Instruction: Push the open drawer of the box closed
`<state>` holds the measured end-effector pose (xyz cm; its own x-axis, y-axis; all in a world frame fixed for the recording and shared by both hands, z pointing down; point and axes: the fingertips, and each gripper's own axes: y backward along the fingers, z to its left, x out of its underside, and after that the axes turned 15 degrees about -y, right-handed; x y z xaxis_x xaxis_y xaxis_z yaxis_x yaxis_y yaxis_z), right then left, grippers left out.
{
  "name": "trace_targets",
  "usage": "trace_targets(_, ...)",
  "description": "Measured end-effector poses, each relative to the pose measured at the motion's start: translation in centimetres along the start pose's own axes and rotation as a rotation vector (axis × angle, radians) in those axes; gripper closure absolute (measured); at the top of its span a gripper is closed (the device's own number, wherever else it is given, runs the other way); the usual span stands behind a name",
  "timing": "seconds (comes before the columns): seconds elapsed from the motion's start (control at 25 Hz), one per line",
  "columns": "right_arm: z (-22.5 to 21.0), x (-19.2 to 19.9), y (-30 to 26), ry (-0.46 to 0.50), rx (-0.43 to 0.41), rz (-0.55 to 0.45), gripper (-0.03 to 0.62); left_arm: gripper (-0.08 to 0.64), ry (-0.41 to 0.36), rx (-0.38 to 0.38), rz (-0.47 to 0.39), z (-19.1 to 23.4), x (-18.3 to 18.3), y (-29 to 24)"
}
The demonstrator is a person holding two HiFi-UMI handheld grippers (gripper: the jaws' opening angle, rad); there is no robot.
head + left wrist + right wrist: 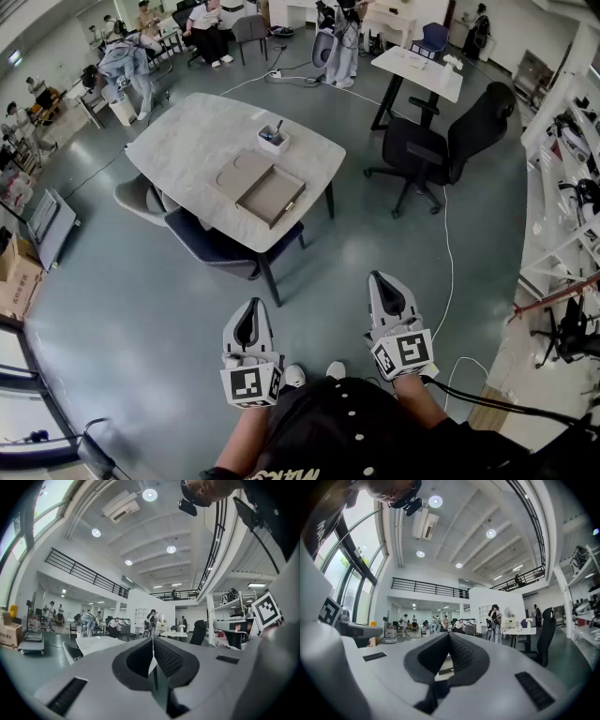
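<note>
A person stands well apart from a pale marble-topped table (178, 141). On it lies a flat tan box (236, 172), its shallow tan drawer (272, 195) pulled out toward the near edge. The left gripper (248, 309) and right gripper (382, 281) hang low, jaws clenched on nothing. A square push on the drawer front looks best. A dark blue chair (220, 248) crowds that edge; open grey floor (328, 244) lies between.

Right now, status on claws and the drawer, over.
Left claw shut, empty; right claw shut, empty. Drawer open, box on table, neither claw near it. Dark chair tucked at table's near side.
</note>
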<state>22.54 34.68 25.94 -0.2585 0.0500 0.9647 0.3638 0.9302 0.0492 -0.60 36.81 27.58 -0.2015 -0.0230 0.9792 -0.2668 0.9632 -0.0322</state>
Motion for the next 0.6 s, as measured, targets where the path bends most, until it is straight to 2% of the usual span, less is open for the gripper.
trace_targets(0.6,1.1,0.5,-1.0,0.006,-0.014,0.004,0.595,0.541,0.015,0.018,0.01,0.9,0.7,-0.8)
